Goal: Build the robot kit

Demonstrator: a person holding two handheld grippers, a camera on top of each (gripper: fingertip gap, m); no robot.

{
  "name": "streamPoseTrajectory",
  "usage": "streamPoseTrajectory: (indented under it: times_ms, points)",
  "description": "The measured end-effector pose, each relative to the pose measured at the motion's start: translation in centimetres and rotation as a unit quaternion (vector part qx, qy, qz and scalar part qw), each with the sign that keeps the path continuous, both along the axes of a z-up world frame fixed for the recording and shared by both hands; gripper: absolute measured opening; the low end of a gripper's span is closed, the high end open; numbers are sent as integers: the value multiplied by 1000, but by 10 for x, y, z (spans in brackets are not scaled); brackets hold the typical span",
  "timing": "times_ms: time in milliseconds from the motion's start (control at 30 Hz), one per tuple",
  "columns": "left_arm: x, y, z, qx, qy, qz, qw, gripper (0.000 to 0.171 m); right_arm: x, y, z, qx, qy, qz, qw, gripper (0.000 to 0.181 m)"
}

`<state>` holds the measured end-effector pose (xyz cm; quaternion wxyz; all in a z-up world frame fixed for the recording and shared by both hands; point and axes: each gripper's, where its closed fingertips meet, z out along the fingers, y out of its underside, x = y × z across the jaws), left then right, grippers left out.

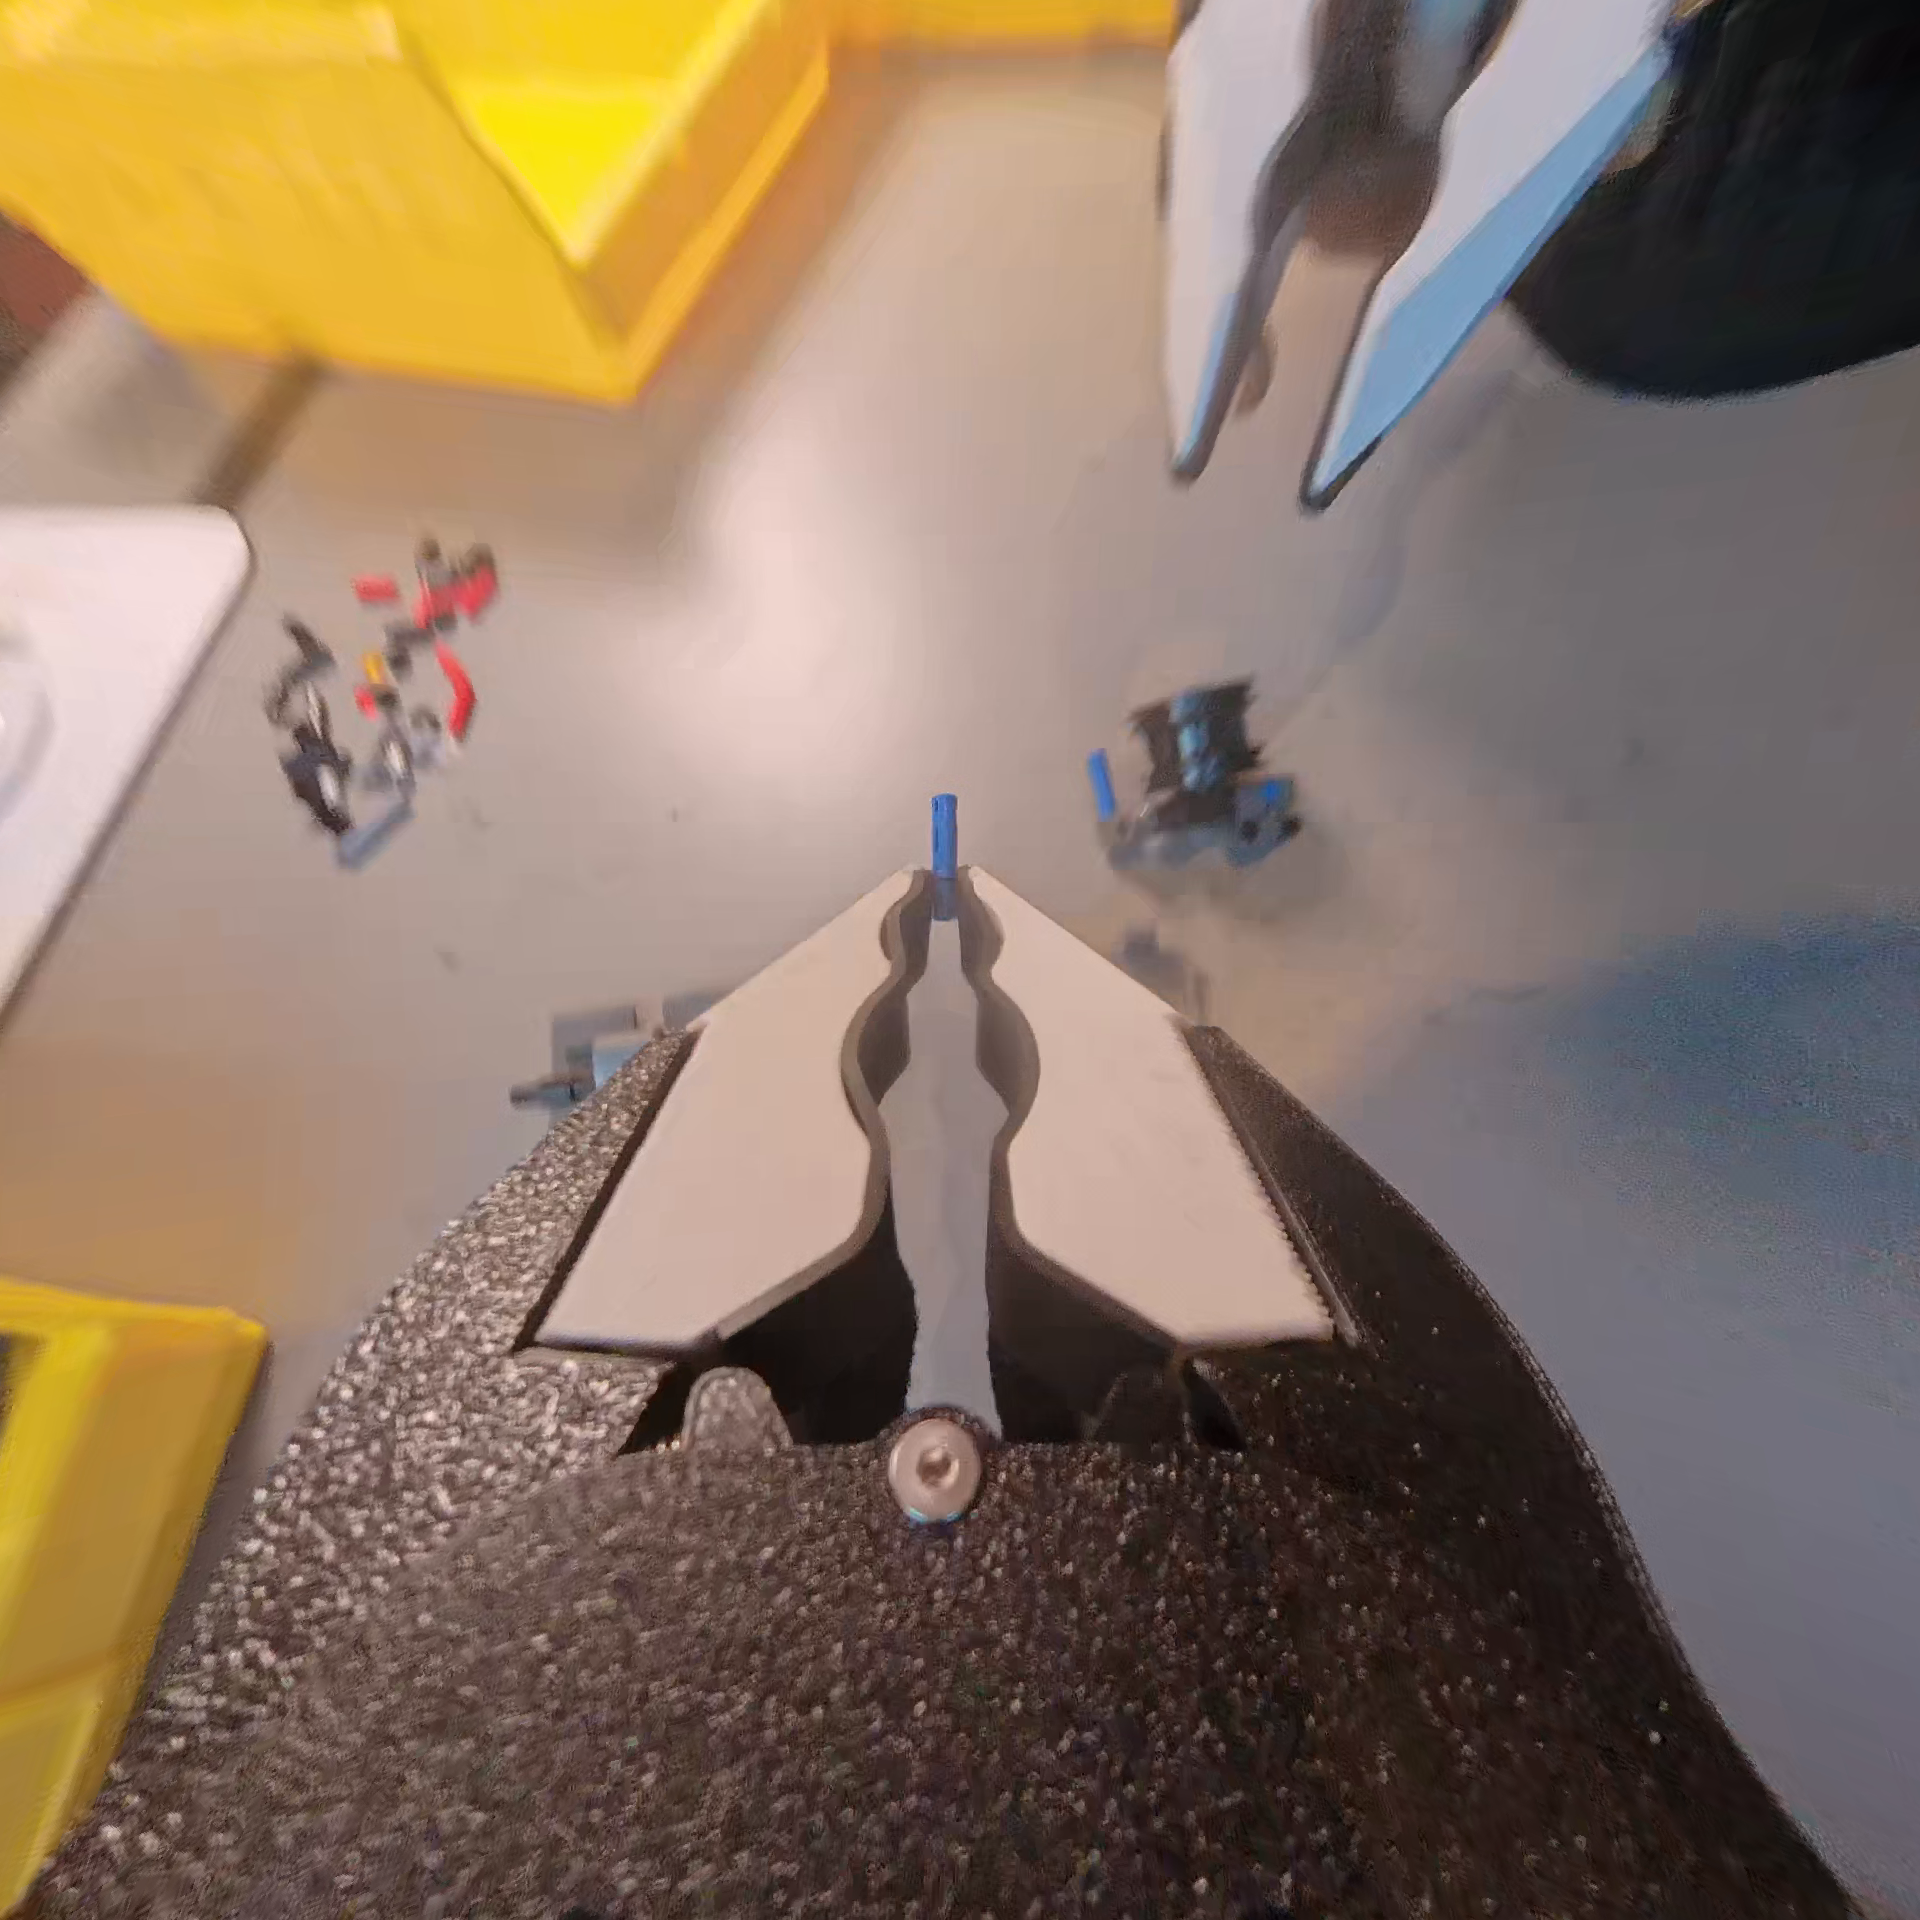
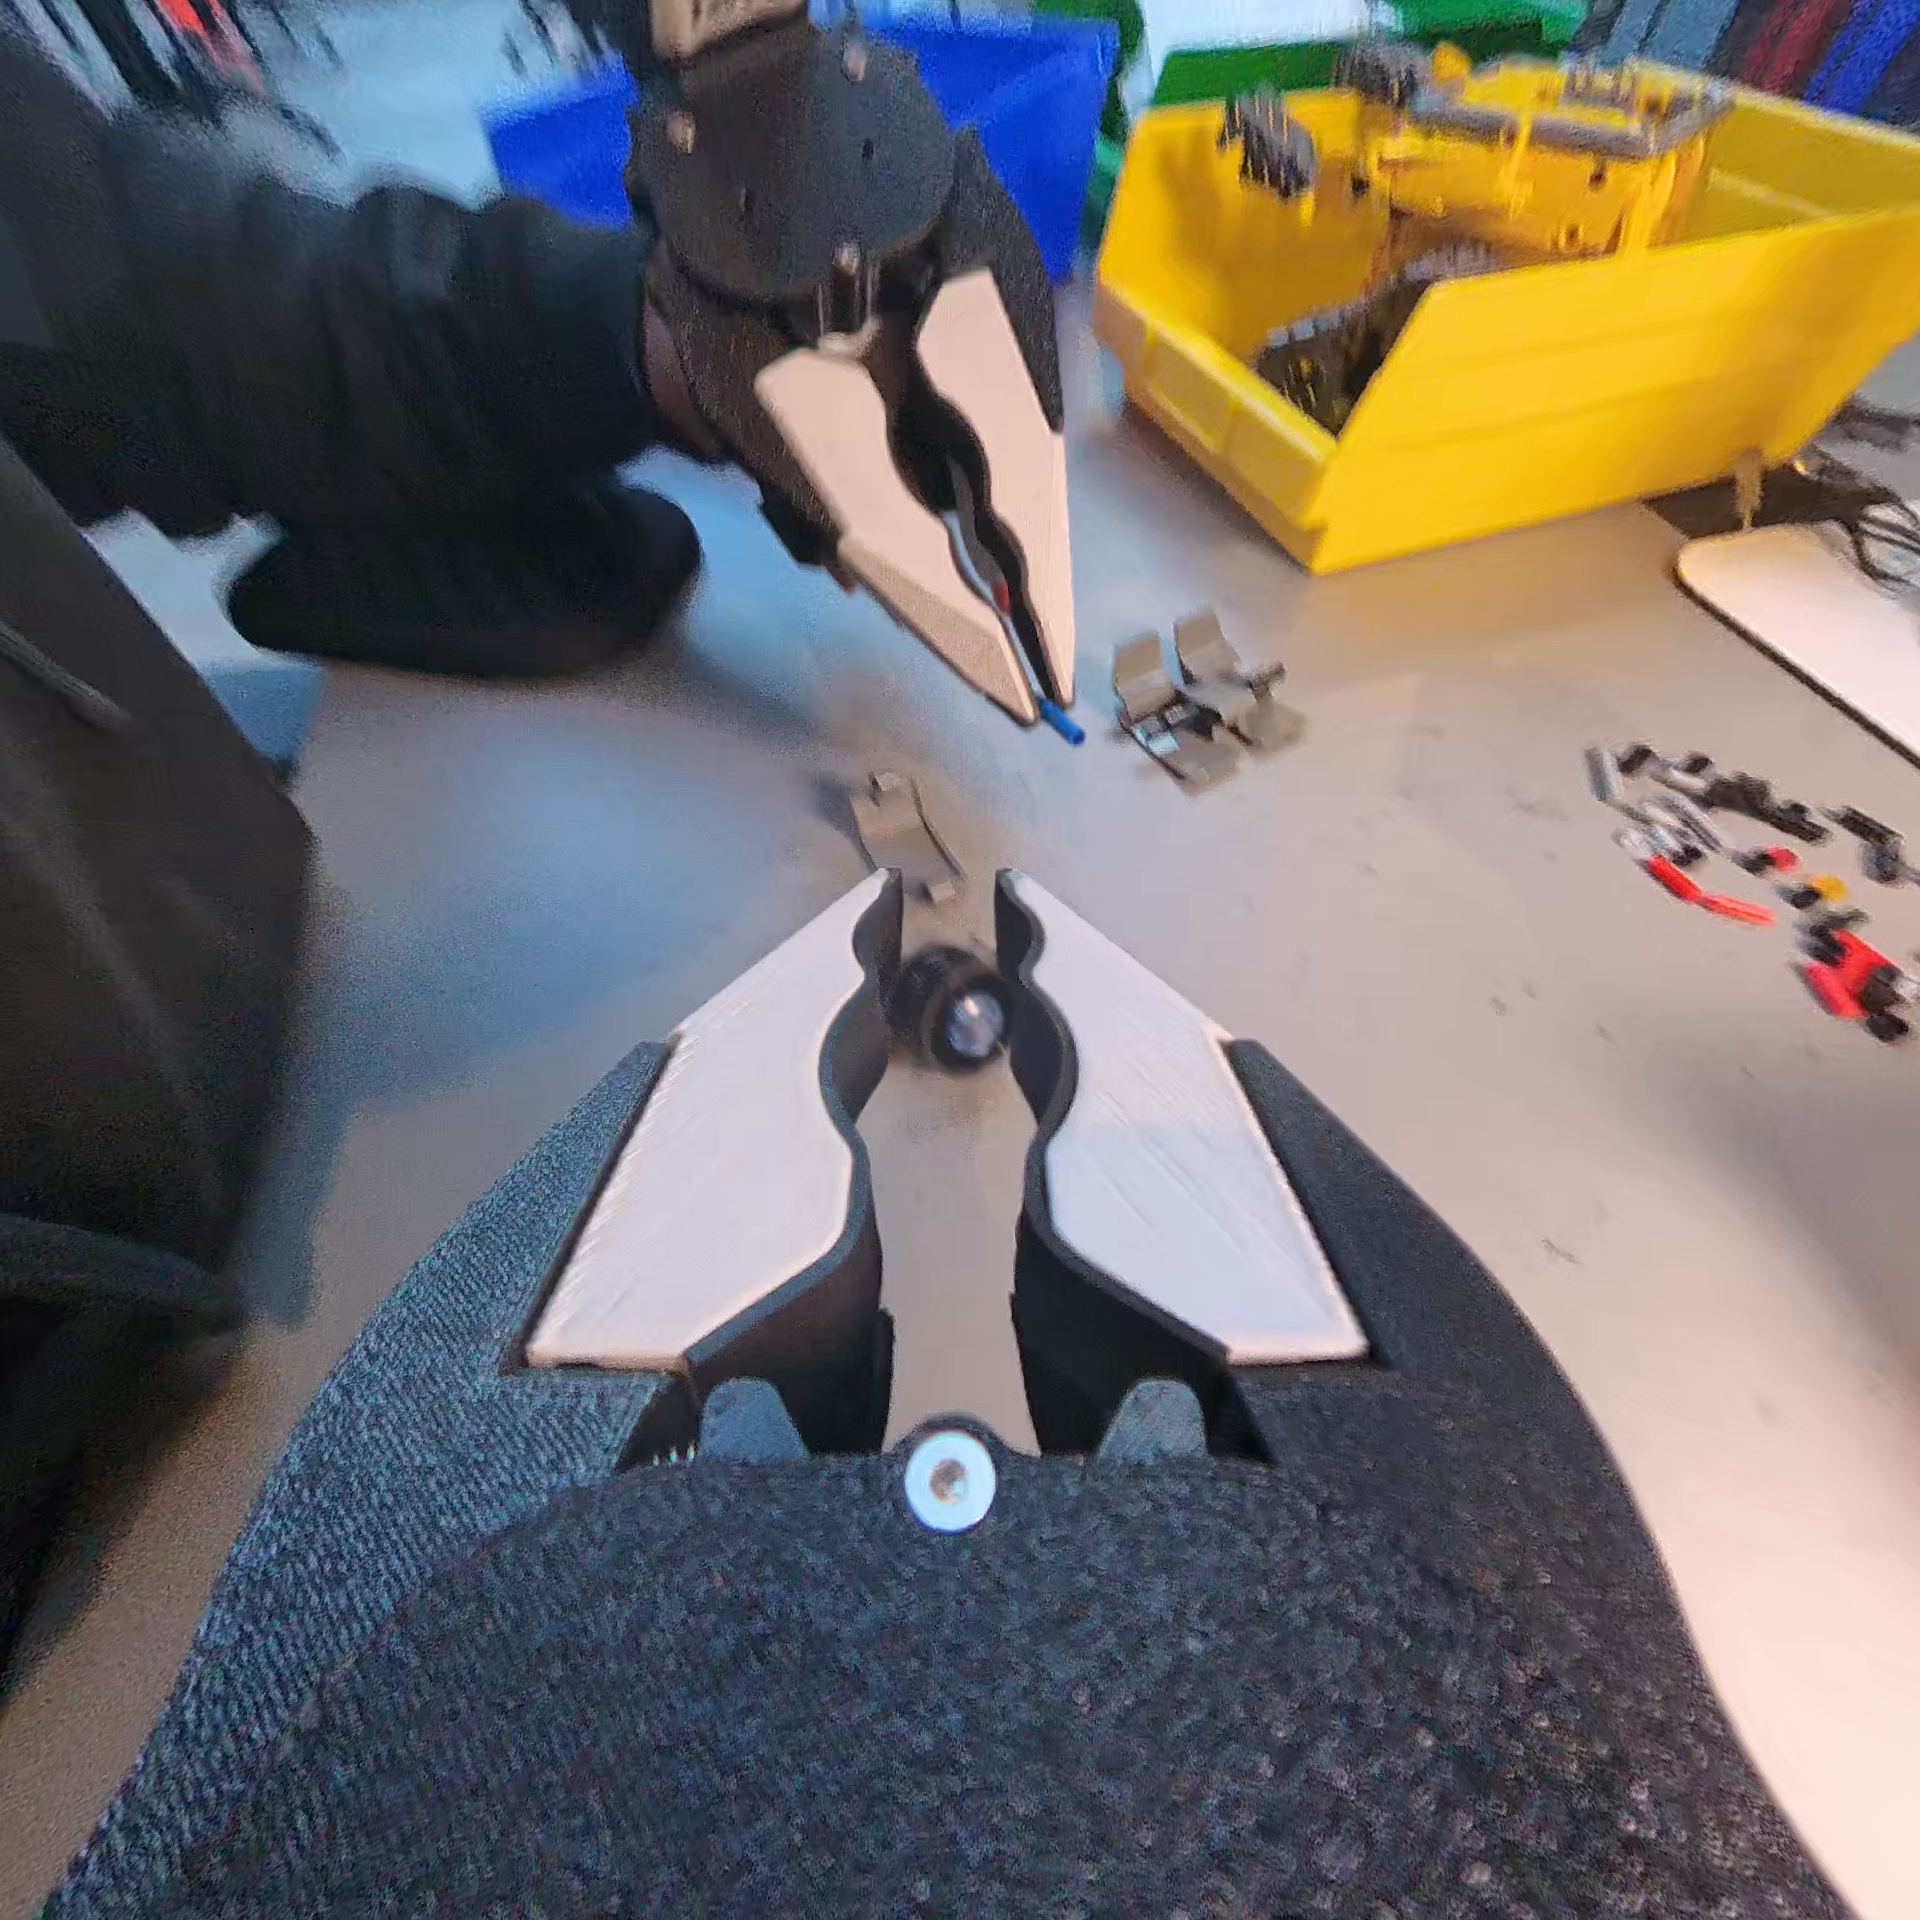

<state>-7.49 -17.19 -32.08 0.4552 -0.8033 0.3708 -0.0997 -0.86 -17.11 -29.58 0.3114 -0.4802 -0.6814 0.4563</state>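
My left gripper (image 1: pixel 943 881) is shut on a small blue pin (image 1: pixel 943 847), which sticks out past its tips above the grey table. It also shows in the right wrist view (image 2: pixel 1049 712), still holding the pin (image 2: pixel 1067 726). My right gripper (image 2: pixel 943 883) is open with a narrow gap. A black wheel piece (image 2: pixel 951 1006) shows in that gap, and I cannot tell whether the fingers touch it. In the left wrist view the right gripper (image 1: pixel 1247 483) hangs over the table, above a black and blue wheel assembly (image 1: pixel 1205 779).
Yellow bins stand at the back (image 1: pixel 416 187) (image 2: pixel 1558 364) and at the near left (image 1: pixel 83 1507). A pile of small black and red parts (image 1: pixel 384 686) (image 2: pixel 1766 883) lies beside a white board (image 1: pixel 94 644). Grey pieces (image 2: pixel 1195 696) (image 2: pixel 904 821) lie between the grippers. A black sleeve (image 2: pixel 312 364) is at the left. The left gripper's tips are roughly 8 cm from the right gripper's.
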Motion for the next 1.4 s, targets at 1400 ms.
streamPoseTrajectory:
  times_ms: [1400]
  points:
    - [74,-3,-48,-234,47,-215,947,34,31,-15,-57,5,-139,51,989,4]
